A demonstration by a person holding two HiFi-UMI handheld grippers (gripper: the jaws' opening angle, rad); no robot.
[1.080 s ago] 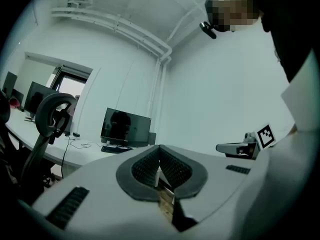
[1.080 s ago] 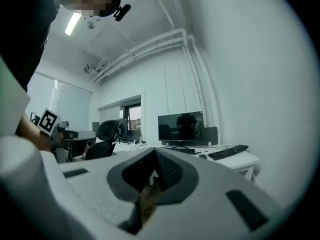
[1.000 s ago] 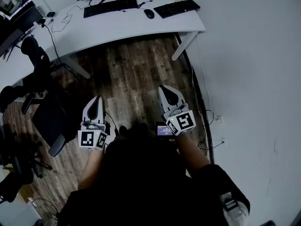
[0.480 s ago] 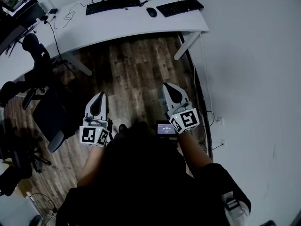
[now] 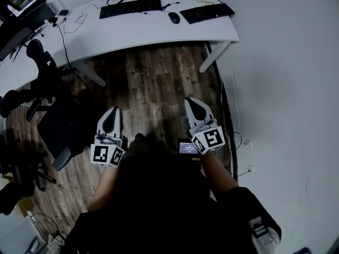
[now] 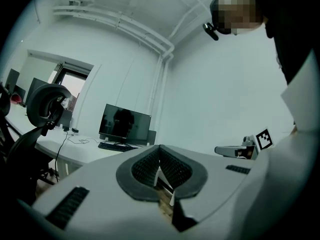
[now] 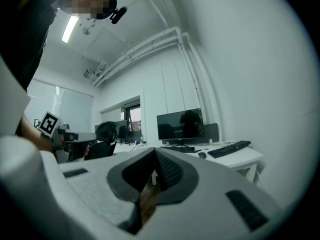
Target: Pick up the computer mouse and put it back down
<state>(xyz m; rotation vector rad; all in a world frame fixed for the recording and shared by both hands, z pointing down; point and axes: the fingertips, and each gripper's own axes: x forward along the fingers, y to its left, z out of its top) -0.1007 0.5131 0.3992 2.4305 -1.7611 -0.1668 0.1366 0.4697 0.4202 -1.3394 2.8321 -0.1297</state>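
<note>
A black computer mouse (image 5: 174, 18) lies on the white desk (image 5: 148, 33) at the top of the head view, between two black keyboards. In the right gripper view the mouse (image 7: 201, 155) is a small dark shape far ahead. My left gripper (image 5: 112, 115) and right gripper (image 5: 192, 103) are held level over the wooden floor, well short of the desk. Both are shut with nothing between the jaws. The left gripper (image 6: 159, 154) and the right gripper (image 7: 154, 156) each show their tips meeting.
Two keyboards (image 5: 130, 7) (image 5: 207, 12) and a dark monitor (image 7: 180, 126) stand on the desk. A black office chair (image 5: 50, 118) is at the left. Cables (image 5: 226, 105) run along the white wall at the right. Wooden floor (image 5: 153, 83) lies between me and the desk.
Both grippers have advanced a little toward the desk; the desk and mouse have shifted slightly lower and to the right in the head view. The jaws stayed shut.
</note>
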